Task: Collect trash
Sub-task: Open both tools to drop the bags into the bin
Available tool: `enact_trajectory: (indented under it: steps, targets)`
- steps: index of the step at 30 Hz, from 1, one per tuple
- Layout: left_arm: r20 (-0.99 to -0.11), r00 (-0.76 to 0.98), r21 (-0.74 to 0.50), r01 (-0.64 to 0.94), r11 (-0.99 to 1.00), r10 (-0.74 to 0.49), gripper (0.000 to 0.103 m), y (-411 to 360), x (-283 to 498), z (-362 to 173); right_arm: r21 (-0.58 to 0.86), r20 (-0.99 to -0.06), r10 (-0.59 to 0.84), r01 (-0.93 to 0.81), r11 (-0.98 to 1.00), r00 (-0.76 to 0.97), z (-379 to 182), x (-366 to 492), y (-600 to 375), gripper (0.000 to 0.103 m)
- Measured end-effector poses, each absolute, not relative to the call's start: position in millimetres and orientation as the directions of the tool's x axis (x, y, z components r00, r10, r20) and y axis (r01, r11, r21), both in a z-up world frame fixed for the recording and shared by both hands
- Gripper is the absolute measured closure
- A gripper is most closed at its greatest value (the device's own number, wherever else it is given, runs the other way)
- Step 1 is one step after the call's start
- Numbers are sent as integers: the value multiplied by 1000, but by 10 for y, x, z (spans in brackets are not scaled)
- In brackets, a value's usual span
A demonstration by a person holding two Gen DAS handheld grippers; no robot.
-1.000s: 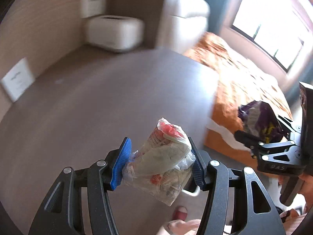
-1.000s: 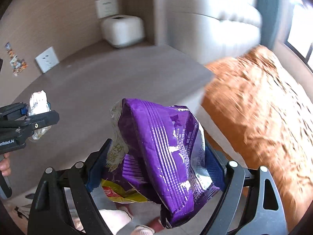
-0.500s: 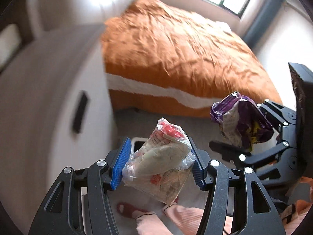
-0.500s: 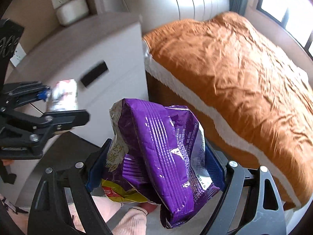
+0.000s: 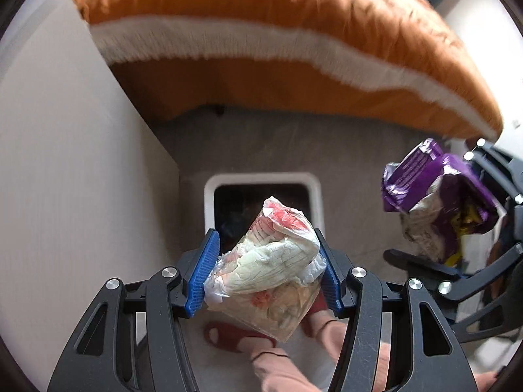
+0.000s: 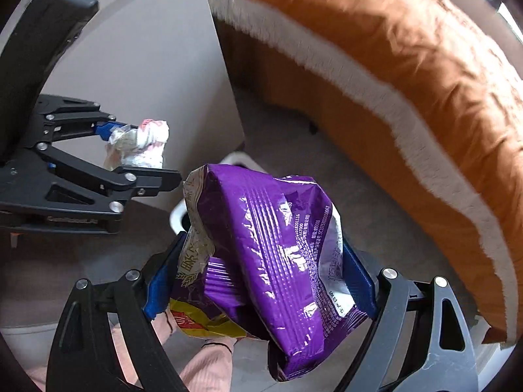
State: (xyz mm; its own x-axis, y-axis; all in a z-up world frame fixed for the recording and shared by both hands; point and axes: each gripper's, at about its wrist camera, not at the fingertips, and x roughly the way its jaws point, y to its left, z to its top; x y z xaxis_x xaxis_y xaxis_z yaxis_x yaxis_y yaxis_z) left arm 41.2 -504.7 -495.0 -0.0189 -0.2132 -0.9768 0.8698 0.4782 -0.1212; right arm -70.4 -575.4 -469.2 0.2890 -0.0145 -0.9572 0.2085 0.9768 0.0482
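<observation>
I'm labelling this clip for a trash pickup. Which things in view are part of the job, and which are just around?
Part of the job:
- clear bag of crumpled wrappers, held in the left gripper
- purple snack bag, held in the right gripper
- white bin on the floor below

Just around:
- bed with orange cover
- pale cabinet
- red slipper

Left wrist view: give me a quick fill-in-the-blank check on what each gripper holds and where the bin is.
The left gripper is shut on a clear ____ bag of crumpled wrappers.
The right gripper grips a ____ snack bag.
The white-rimmed bin stands on the floor beside the ____-covered bed.

Missing words: plastic; purple; orange
</observation>
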Motion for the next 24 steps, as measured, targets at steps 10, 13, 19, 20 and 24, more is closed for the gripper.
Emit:
enact_trajectory:
  steps: [10, 13, 19, 20, 24]
  targets:
    - [-996, -7, -47, 896, 441, -92, 6, -5061, 400, -6003, 30, -986, 8, 130, 991, 164, -5775, -671, -5801, 4]
    - [-997, -11, -44, 898, 438, -78, 6, -5050, 393, -6040, 14, -987, -6, 128, 992, 160, -5790, -699, -5781, 4]
    - [-996, -24, -59, 886, 460, -80, 6, -5025, 430, -5950, 15, -985, -11, 150, 989, 171, -5667, -695, -5766, 4]
    - [-996, -21, -57, 886, 460, -82, 6, -5004, 421, -5924, 14, -984, -13, 151, 988, 175, -5637, -693, -5765, 4]
    - [-996, -10, -51, 889, 455, -91, 6, -4961, 392, -5769, 9, -982, -21, 155, 988, 190, -5491, -733, -5719, 4]
